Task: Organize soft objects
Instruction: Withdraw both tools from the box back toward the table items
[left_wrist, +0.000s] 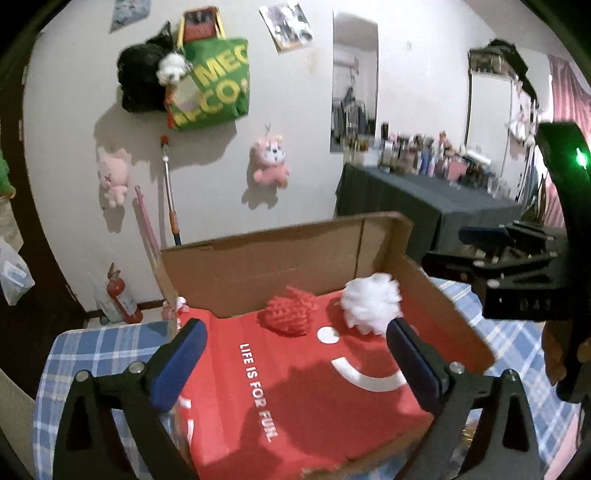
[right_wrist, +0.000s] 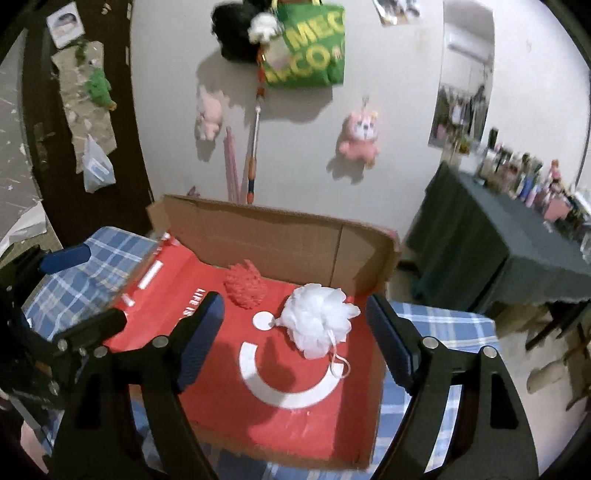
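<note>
Both the left gripper (left_wrist: 295, 354) and the right gripper (right_wrist: 295, 332) have their fingers spread with nothing between them; the red mesh puff (right_wrist: 244, 288) and white bath puff (right_wrist: 317, 321) lie apart inside the red-lined cardboard box (right_wrist: 280, 236) on the plaid-covered table (right_wrist: 436, 317).

The left gripper (left_wrist: 295, 354) is pointing downward with its jaws standing wide apart and nothing between its blue pads (left_wrist: 177, 369). The right gripper (right_wrist: 295, 339) is tilting down likewise, jaws apart and empty, sitting just beside the left one.
</note>
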